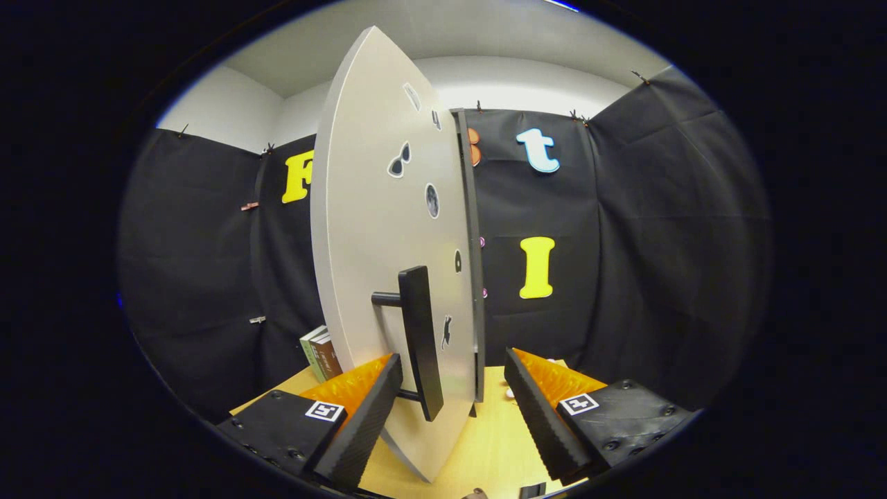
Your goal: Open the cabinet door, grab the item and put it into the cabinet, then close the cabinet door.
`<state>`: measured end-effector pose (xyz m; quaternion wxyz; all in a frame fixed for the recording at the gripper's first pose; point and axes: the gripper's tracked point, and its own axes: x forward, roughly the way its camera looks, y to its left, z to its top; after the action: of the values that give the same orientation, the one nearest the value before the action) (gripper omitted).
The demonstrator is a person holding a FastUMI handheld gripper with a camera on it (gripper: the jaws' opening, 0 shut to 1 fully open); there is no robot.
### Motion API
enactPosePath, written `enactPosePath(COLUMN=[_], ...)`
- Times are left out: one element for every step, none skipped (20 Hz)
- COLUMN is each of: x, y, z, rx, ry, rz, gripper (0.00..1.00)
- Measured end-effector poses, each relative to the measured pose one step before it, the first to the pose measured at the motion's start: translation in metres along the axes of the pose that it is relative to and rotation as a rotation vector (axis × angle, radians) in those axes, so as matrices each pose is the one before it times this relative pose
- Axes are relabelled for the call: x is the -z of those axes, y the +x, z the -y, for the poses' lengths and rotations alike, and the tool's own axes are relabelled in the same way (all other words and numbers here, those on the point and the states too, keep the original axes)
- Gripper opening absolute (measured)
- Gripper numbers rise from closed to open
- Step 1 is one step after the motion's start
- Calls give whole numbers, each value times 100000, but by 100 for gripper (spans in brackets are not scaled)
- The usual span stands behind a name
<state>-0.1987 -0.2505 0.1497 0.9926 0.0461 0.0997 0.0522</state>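
A pale grey cabinet door [378,229] with several small stickers stands swung out, edge-on, right in front of me. Its black bar handle [424,339] stands upright on two posts. My gripper [454,388] is open, its fingers spread wide. The handle's lower end and the door's edge sit between the fingers: the left finger [364,416] is close beside the handle's lower post, while the right finger [537,409] stands apart from the door edge. Neither finger visibly presses on the handle. The cabinet's inside is hidden behind the door.
A light wooden tabletop [485,443] lies under the door and fingers. Two upright books [321,353] stand left of the door on the table. A small pale object [511,392] peeks out by the right finger. Black cloth walls close in all around.
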Motion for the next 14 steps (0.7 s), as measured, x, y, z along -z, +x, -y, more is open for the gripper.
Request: enactPosePath(x=[148, 52, 95, 174, 133, 117, 127, 192, 267, 115, 272, -186, -474, -573], y=[407, 369, 405, 348, 577, 610, 864, 847, 868, 911, 718, 478, 28, 124], z=[-1041, -991, -1103, -1092, -1059, -1062, -1200, -1145, -1259, -1256, -1665, -1988, -2188, -1578], rx=[-281, -188, -245, -243, -267, -180, -27, -113, -490, -986, -2468, -4134, -4839, -3814], ry=[160, -1, 21, 460, 602, 569, 864, 1142, 688, 123, -175, -205, -1014, -1973], rz=[-377, 143, 3, -403, -337, -306, -177, -96, -192, 141, -1192, -267, 550, 566], gripper=[97, 97, 97, 97, 97, 97, 97, 97, 97, 97, 97, 98, 98, 98])
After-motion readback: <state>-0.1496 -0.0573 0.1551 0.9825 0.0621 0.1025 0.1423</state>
